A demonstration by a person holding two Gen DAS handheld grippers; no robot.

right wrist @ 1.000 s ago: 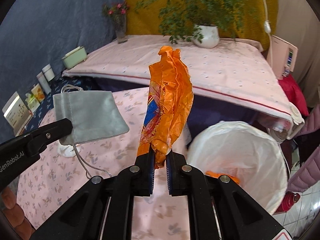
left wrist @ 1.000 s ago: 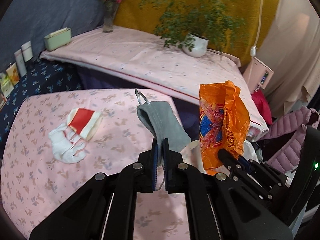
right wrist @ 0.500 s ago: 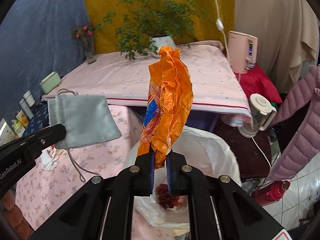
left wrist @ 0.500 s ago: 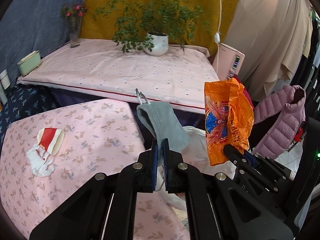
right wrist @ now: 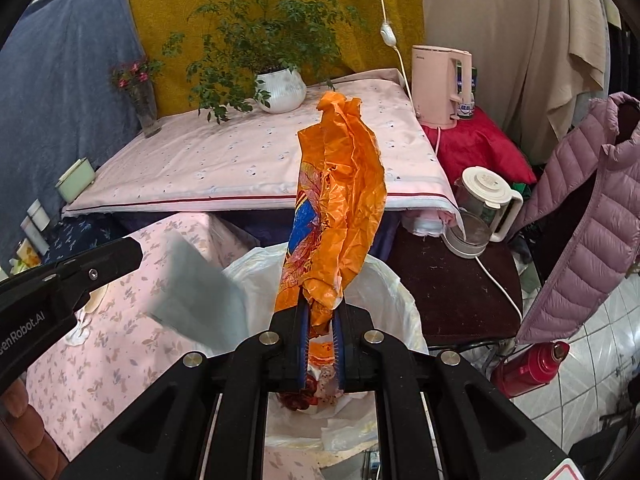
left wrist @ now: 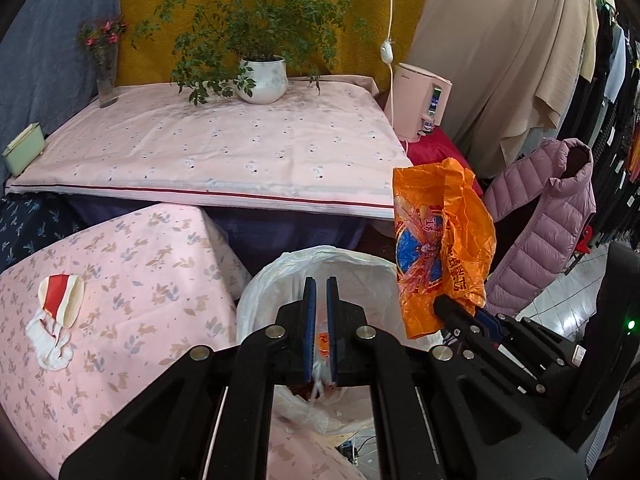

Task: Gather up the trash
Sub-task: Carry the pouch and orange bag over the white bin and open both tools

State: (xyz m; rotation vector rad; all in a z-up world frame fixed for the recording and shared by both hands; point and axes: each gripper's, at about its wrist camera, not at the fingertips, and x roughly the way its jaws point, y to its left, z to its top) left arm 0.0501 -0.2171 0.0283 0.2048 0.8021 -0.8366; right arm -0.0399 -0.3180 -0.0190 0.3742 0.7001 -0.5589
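**Wrapper held over the lined bin, grey pouch loose beside the other gripper**

While the right gripper (right wrist: 320, 312) stays nearly closed, its blue pads pinch the lower end of a crumpled orange wrapper (right wrist: 340, 208), which stands up from the jaws above the white-lined trash bin (right wrist: 396, 304). Red and orange scraps lie at the bottom of that bin, seen between the fingers. From the left wrist camera the same orange wrapper (left wrist: 438, 248) shows to the right, clamped in the neighbouring gripper's tip, just over the bin's rim (left wrist: 280, 272).

The left gripper (left wrist: 321, 292) has its jaws almost together with nothing between them; through the narrow gap only the bin's contents show. In the right wrist view a blurred grey pouch (right wrist: 196, 296) sits just beyond the left gripper's black fingertip, at the bin's left edge; whether they touch cannot be told. A red-and-white sock (left wrist: 56, 320) lies on the pink floral tablecloth (left wrist: 140, 280), well apart from both grippers.
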